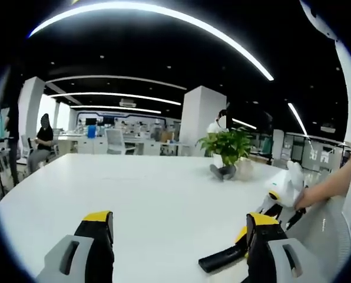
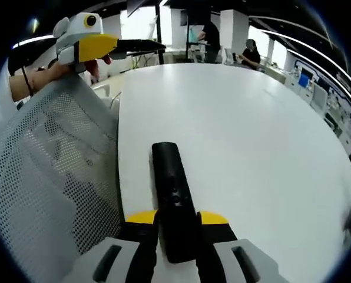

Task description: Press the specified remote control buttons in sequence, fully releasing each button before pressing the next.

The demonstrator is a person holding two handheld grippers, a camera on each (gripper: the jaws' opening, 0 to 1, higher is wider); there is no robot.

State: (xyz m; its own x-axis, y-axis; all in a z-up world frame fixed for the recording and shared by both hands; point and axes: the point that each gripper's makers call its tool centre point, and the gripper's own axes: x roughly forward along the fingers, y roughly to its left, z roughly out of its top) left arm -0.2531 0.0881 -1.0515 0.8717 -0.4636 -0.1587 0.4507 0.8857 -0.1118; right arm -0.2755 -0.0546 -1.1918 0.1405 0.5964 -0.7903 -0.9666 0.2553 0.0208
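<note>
The black remote [image 2: 174, 200] is clamped between the right gripper [image 2: 177, 227] jaws, its long axis running toward 12 o'clock over the white table [image 2: 252, 135]. The left gripper [image 1: 178, 227], jaws spread and empty, has the remote's tip at its 4 o'clock, so I judge it the pressing hand.

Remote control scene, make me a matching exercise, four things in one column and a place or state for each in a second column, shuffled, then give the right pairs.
Things:
1. remote control
2. potted plant
3. mesh chair back
4. left gripper

Places or states:
A. standing far across the white table
B. beside the table's edge
C. open, nothing between its jaws
D. clamped between the right gripper's jaws

Pairs: 1-D, 2-A, 3-B, 4-C
</note>
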